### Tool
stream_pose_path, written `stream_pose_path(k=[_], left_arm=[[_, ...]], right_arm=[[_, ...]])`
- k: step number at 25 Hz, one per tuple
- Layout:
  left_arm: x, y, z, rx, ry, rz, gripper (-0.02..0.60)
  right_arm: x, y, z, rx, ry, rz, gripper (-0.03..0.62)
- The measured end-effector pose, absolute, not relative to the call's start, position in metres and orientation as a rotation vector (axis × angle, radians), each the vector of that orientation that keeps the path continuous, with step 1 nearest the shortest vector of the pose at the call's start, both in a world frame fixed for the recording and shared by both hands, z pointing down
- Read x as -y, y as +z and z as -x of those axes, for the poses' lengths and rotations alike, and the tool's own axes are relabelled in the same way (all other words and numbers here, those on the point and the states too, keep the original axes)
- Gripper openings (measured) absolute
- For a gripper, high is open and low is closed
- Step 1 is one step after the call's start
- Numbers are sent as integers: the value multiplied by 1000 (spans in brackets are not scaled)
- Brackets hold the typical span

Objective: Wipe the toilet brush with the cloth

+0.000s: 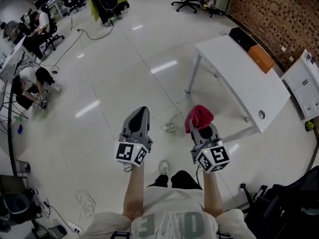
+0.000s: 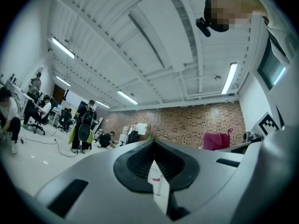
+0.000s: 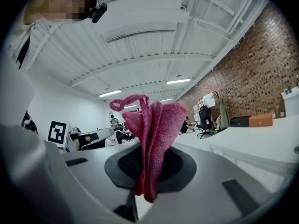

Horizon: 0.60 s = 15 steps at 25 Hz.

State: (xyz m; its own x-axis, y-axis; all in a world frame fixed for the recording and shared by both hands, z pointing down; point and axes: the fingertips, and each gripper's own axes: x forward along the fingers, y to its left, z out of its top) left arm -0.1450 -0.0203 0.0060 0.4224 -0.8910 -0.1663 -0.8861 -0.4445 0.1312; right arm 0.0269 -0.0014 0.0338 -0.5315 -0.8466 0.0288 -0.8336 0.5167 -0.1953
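Note:
In the head view both grippers are held level over the pale tiled floor. My right gripper (image 1: 200, 127) is shut on a bunched pink cloth (image 1: 199, 116) that sticks up past its tips. In the right gripper view the cloth (image 3: 154, 125) stands folded between the closed jaws of the right gripper (image 3: 148, 160). My left gripper (image 1: 139, 112) is shut. Its own view shows the left gripper (image 2: 154, 148) with jaws together and only a small white slip (image 2: 158, 183) at the seam. The pink cloth (image 2: 215, 140) shows off to its right. No toilet brush is in any view.
A white table (image 1: 249, 91) stands ahead on the right, with an orange box (image 1: 261, 59) at its far edge. A small object (image 1: 170, 127) lies on the floor between the grippers. People sit at desks far left (image 1: 31, 81). A black chair (image 1: 286, 203) is at lower right.

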Motion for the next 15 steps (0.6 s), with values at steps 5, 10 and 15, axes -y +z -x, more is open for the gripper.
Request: stream_pose_path(k=[5,10,15], left_arm=[[58,7,132,1623,-303,-2636,3],[79,4,124,1665,-266,-2638,3],[93,6,113,1669,-279,-2603,3]], right_arm=[[42,35,-42,-2646,-344,1495,31],[66,25,-42,-2673,-313,1428,31],[78,28,-49,-2698,-350,1398,31]])
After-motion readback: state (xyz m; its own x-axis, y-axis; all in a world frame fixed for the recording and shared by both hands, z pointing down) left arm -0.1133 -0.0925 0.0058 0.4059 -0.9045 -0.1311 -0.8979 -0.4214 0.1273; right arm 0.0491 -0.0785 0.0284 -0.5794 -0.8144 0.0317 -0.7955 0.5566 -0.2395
